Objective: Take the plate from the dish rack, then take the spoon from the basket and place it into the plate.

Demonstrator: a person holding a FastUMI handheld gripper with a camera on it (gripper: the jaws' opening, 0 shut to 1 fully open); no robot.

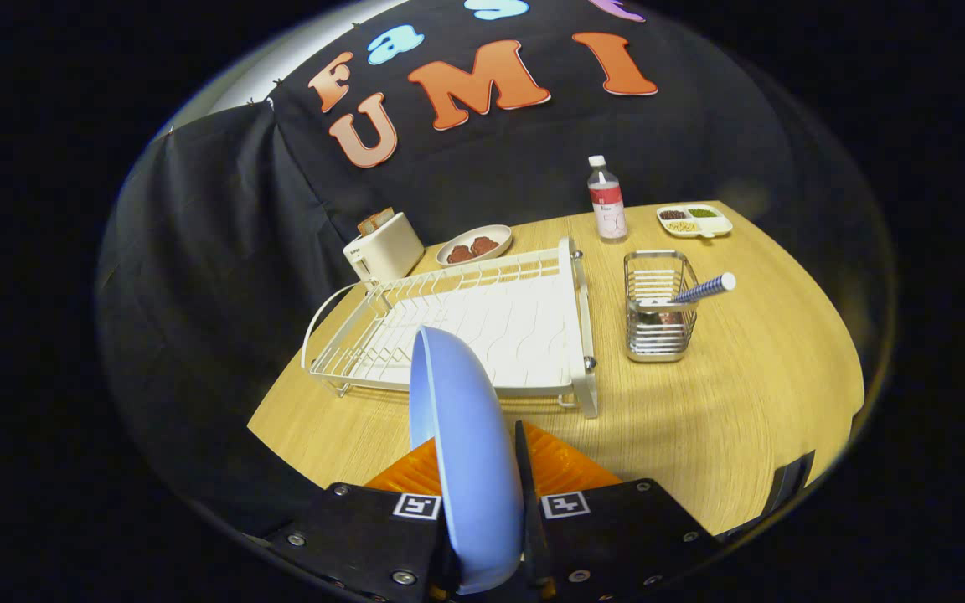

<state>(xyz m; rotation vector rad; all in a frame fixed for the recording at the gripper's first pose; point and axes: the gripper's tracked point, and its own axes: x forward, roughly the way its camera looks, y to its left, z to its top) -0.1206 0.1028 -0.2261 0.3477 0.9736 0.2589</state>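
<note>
A light blue plate [461, 435] stands on edge between my fingers, and my gripper [482, 469] is shut on its rim. The plate is held above the wooden table, just short of the white dish rack [482, 322], whose slots hold nothing. To the right of the rack stands a wire basket [658, 314]. A spoon [704, 290] with a striped handle leans out of the basket toward the right.
A white toaster [384, 245] sits beyond the rack's far left corner, with a dish of brown food [474, 244] beside it. A bottle [606, 201] and a small divided snack tray [694, 220] stand at the table's far side. Bare wooden tabletop [742, 402] lies right of my fingers.
</note>
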